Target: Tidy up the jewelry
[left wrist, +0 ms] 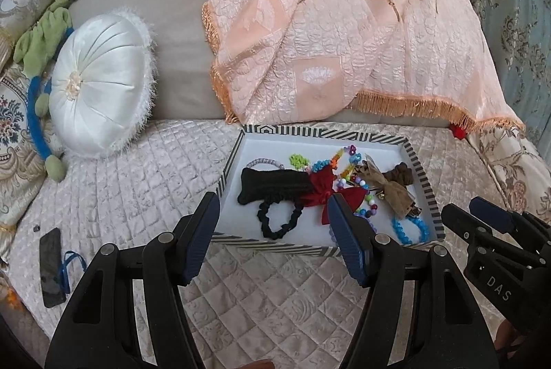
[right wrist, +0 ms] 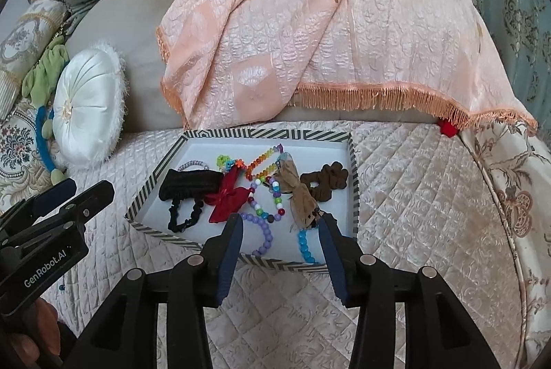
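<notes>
Tray: striped-rim white cardboard tray, tangled beads, bows.
Grippers: left gripper, right gripper both spread, empty.
Tip: lift one piece w/o snagging.

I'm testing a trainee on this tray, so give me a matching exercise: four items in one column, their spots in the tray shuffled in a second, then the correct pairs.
Items:
1. black scrunchie
2. red bow
3. brown scrunchie
4. blue beads

Places in the tray:
A. far right, near the right wall
B. near edge, between the right gripper's fingers in its own view
C. left end, nearest the left gripper
D. middle, just right of the black pieces

Pairs: 1-C, 2-D, 3-A, 4-B
</notes>
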Demonstrator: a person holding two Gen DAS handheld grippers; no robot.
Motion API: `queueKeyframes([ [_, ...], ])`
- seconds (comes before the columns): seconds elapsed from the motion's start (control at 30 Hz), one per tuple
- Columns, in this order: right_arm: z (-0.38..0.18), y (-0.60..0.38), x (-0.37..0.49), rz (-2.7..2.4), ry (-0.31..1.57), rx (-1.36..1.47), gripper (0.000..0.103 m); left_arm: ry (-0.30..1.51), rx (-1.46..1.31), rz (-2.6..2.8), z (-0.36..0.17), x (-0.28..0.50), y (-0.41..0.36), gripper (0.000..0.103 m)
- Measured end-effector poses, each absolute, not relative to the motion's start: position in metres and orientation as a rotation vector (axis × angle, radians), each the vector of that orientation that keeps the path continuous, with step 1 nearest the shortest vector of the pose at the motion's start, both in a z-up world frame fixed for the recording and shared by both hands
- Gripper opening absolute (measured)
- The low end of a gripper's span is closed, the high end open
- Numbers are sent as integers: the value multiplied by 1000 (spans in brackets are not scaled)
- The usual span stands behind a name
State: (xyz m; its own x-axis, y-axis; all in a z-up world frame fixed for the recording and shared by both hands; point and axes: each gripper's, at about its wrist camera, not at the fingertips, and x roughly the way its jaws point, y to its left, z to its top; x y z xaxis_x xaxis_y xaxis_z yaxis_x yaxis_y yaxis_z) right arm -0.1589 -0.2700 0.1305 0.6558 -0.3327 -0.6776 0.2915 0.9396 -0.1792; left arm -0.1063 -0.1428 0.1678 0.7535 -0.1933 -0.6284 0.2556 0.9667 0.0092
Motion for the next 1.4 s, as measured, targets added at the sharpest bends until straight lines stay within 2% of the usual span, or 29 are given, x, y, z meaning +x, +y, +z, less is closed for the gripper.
queueKeyframes([
  [0.43,131,-270,-156,-360,775,-70,53,680,108,-238,164,-103,-147,65],
  [1.4,121,-272,-152,-356,794,-66,56,689,117,-246,159,-101,-148,65],
])
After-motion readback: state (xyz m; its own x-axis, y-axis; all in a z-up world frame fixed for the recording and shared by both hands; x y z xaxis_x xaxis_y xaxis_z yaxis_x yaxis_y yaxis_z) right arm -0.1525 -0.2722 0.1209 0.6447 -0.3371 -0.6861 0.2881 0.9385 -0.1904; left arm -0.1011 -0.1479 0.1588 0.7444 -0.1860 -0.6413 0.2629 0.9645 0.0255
